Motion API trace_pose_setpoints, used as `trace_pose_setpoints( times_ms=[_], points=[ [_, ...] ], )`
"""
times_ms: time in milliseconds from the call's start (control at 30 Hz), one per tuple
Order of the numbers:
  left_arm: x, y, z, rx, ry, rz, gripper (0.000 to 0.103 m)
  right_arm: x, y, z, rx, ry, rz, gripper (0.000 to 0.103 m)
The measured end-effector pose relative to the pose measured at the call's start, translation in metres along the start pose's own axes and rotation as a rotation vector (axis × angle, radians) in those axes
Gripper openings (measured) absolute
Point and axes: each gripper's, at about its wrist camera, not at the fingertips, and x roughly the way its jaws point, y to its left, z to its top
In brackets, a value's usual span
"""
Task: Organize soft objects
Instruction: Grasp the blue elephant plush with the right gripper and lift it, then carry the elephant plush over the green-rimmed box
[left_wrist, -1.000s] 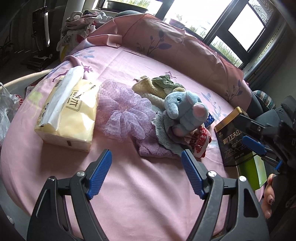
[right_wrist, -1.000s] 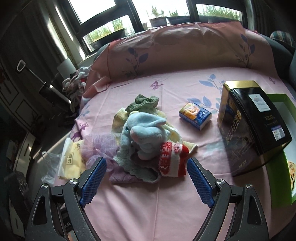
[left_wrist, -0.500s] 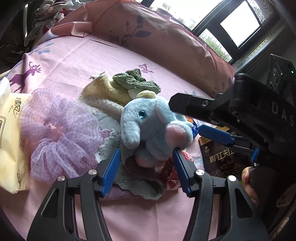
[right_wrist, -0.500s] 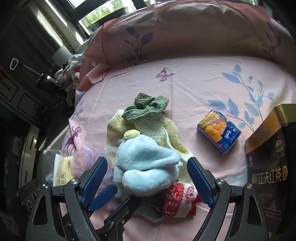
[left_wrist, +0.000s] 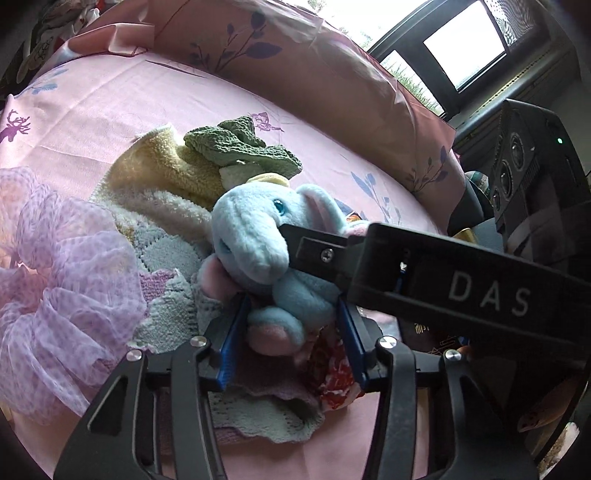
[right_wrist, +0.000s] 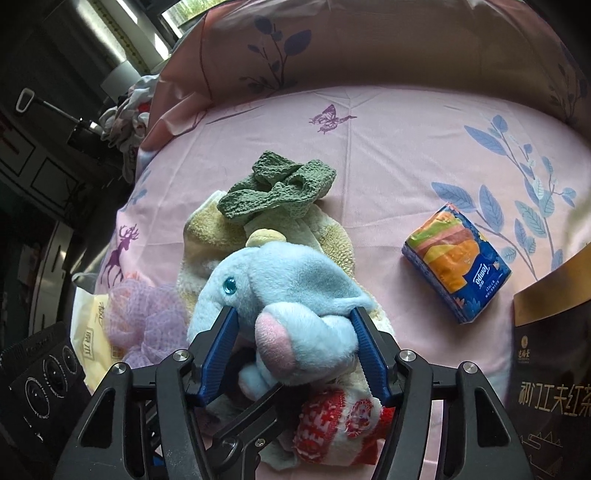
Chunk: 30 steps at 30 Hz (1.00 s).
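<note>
A blue plush elephant (left_wrist: 258, 229) (right_wrist: 288, 280) sits on top of a heap of soft cloths on the pink bed. My left gripper (left_wrist: 290, 332) has its blue pads against the elephant's lower body and feet, jaws still closing. My right gripper (right_wrist: 295, 332) comes in from the other side, and its pads dig into the head and ear as the jaws close. Under the toy lie a green knitted cloth (right_wrist: 277, 192), a yellow towel (left_wrist: 162, 166), a grey-green cloth (left_wrist: 170, 254) and a red-and-white cloth (right_wrist: 332, 424). A purple mesh pouf (left_wrist: 62, 288) lies to the left.
A blue-and-orange tissue pack (right_wrist: 458, 273) lies on the sheet to the right, with a dark tea tin (right_wrist: 550, 369) beyond it at the edge. A yellow tissue packet (right_wrist: 88, 332) sits past the pouf. A pink floral cushion (right_wrist: 369, 48) lines the far side.
Both grippers moved forward and down onto the elephant from opposite sides. Their jaws went from wide apart to narrowed around it, the left on the body, the right on the head.
</note>
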Motion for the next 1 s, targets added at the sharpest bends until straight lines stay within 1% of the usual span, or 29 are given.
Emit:
trace_pose_setpoints(
  times_ms=[33, 100, 167, 200, 233, 267, 300, 333, 367, 467, 533, 767, 867, 1000],
  points=[
    [0.0, 0.0, -0.001, 0.001, -0.003, 0.0, 0.045, 0.0, -0.001, -0.001, 0.003, -0.005, 0.009, 0.064],
    [-0.004, -0.003, -0.003, 0.011, -0.01, 0.006, 0.04, -0.004, 0.0, -0.005, -0.013, -0.012, 0.007, 0.058],
    [-0.013, -0.01, -0.006, 0.042, -0.022, 0.017, 0.035, -0.012, 0.005, -0.012, -0.03, -0.033, -0.001, 0.055],
    [-0.02, -0.015, -0.007, 0.058, -0.037, 0.023, 0.034, -0.018, 0.007, -0.015, -0.031, -0.044, 0.006, 0.053],
    [-0.03, -0.02, -0.008, 0.072, -0.056, 0.021, 0.034, -0.024, 0.008, -0.017, -0.025, -0.052, 0.024, 0.051],
    [-0.038, -0.024, -0.008, 0.074, -0.067, 0.01, 0.034, -0.028, 0.009, -0.021, -0.009, -0.043, 0.074, 0.047],
    [-0.047, -0.028, -0.01, 0.082, -0.081, 0.033, 0.033, -0.032, 0.01, -0.025, 0.008, -0.042, 0.098, 0.047],
    [-0.054, -0.034, -0.012, 0.111, -0.078, 0.057, 0.033, -0.037, 0.013, -0.029, 0.017, -0.051, 0.11, 0.047],
    [-0.06, -0.037, -0.015, 0.128, -0.073, 0.071, 0.033, -0.042, 0.017, -0.034, 0.007, -0.053, 0.106, 0.047],
    [-0.075, -0.035, -0.027, 0.109, -0.055, 0.056, 0.033, -0.052, 0.024, -0.049, 0.009, -0.061, 0.105, 0.047],
    [-0.084, -0.036, -0.034, 0.092, -0.05, 0.045, 0.033, -0.06, 0.027, -0.059, 0.016, -0.067, 0.12, 0.047],
    [-0.119, -0.067, -0.051, 0.157, -0.074, 0.052, 0.033, -0.104, 0.044, -0.093, 0.002, -0.137, 0.12, 0.047],
    [-0.125, -0.073, -0.063, 0.174, -0.057, 0.049, 0.033, -0.114, 0.045, -0.107, 0.006, -0.146, 0.098, 0.047],
    [-0.129, -0.086, -0.077, 0.212, -0.042, 0.055, 0.033, -0.125, 0.038, -0.125, 0.045, -0.164, 0.096, 0.047]
  ],
)
